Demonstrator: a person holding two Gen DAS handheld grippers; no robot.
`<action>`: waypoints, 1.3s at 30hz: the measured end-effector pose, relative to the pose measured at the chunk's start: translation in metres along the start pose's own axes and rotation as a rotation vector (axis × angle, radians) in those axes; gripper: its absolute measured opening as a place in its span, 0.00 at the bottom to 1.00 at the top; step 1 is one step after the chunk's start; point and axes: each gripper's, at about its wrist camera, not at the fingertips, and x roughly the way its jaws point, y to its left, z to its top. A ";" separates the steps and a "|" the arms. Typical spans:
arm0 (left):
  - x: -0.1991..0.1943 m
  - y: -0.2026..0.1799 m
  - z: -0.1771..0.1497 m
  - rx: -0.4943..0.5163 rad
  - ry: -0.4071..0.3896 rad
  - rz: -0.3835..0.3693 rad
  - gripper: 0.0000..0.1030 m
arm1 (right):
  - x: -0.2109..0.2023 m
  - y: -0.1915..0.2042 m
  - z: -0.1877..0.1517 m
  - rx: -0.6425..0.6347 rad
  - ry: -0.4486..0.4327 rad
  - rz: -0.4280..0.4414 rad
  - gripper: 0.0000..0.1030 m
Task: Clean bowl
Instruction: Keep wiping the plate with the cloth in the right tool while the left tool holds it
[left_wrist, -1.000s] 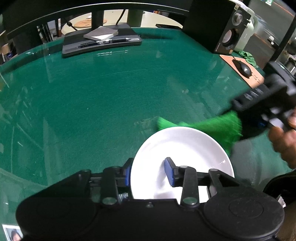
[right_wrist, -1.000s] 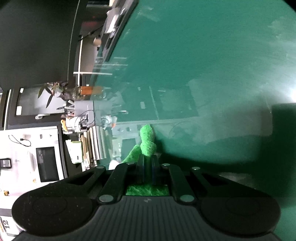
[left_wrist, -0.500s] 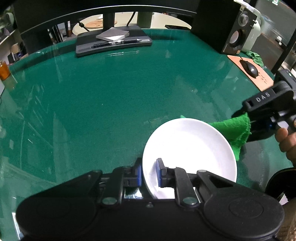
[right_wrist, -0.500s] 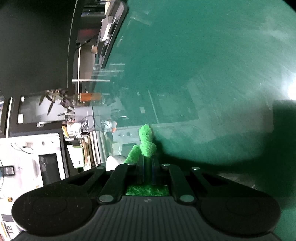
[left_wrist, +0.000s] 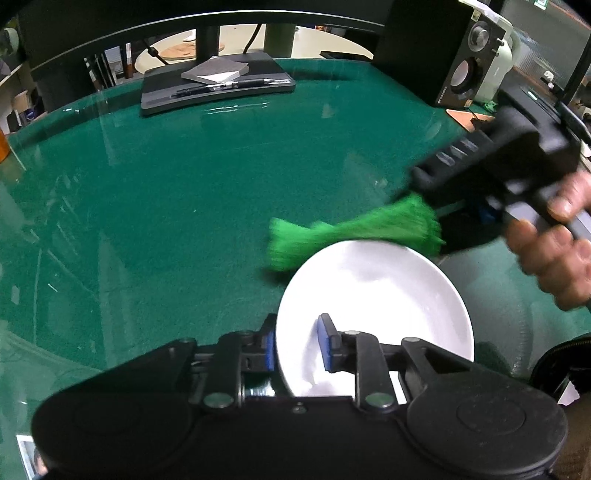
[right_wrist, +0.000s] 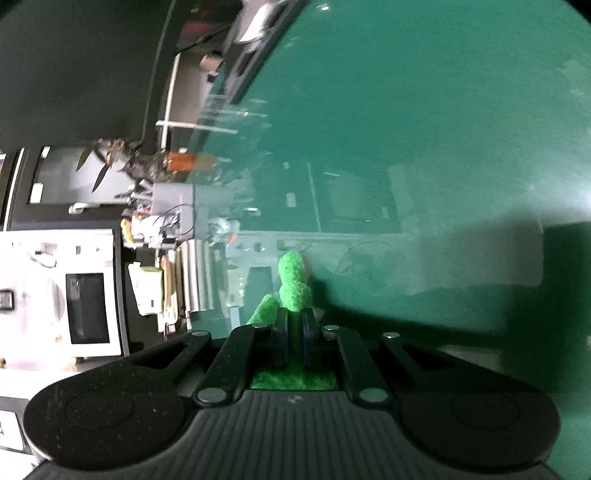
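Note:
A white bowl (left_wrist: 388, 295) sits on the green table just ahead of my left gripper (left_wrist: 295, 347). Its near rim stands between the blue pads (left_wrist: 325, 343), one outside and one inside, and the jaws are opening with the pads slightly off the rim. My right gripper (left_wrist: 436, 206), held by a hand (left_wrist: 554, 251), is shut on a green cloth (left_wrist: 354, 230). The blurred cloth lies across the bowl's far rim and sticks out to the left. In the right wrist view the cloth (right_wrist: 291, 280) pokes out past the shut right gripper (right_wrist: 293, 317); the bowl is hidden there.
A black stand with a notepad and pen (left_wrist: 218, 85) is at the table's far edge. A black speaker (left_wrist: 469, 62) and an orange mouse pad (left_wrist: 467, 116) are at the far right. The green tabletop (left_wrist: 166, 192) stretches out left of the bowl.
The left jaws closed on the bowl's rim, then widened again. The right gripper swung the cloth leftward from the bowl's right side across its far rim.

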 end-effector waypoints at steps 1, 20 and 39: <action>0.001 0.000 0.001 0.006 0.001 -0.003 0.25 | -0.007 -0.005 -0.003 0.013 -0.003 -0.005 0.08; 0.004 -0.001 0.005 0.034 0.009 -0.016 0.29 | -0.004 0.004 0.001 -0.005 0.004 0.038 0.08; -0.005 0.006 -0.002 0.021 0.016 0.019 0.22 | -0.021 -0.018 -0.013 0.037 -0.014 0.012 0.08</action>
